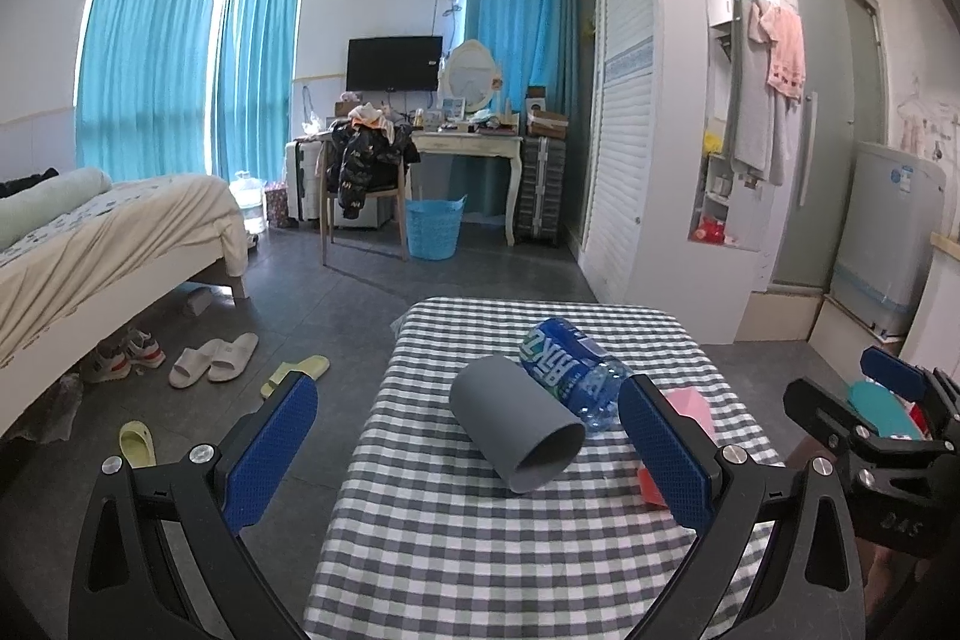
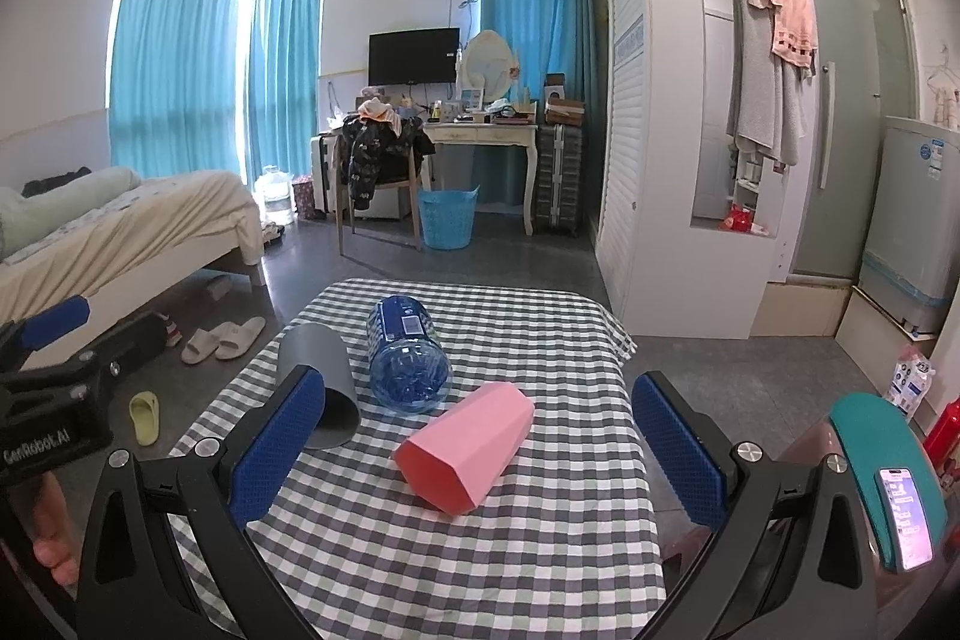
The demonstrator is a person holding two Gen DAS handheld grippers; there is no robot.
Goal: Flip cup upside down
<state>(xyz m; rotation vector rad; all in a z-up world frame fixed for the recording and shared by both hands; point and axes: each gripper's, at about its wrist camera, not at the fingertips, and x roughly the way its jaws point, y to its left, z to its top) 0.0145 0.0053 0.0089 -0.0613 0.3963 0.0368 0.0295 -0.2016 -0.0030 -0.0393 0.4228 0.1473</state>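
A grey cup (image 1: 517,430) (image 2: 318,376) lies on its side on the checked tablecloth (image 1: 456,532) (image 2: 420,550), mouth toward me. A pink faceted cup (image 2: 465,445) also lies on its side to its right; only a sliver of the pink cup (image 1: 690,406) shows in the left wrist view, behind a blue pad. My left gripper (image 1: 474,454) is open, its fingers on either side of the grey cup and short of it. My right gripper (image 2: 480,454) is open around the pink cup without touching it.
A blue water bottle (image 1: 570,370) (image 2: 408,358) lies between and behind the two cups. The small table drops off to bare floor with slippers (image 1: 213,358) on the left. A phone on a teal stand (image 2: 900,514) sits at the right. A bed, desk and wardrobe stand beyond.
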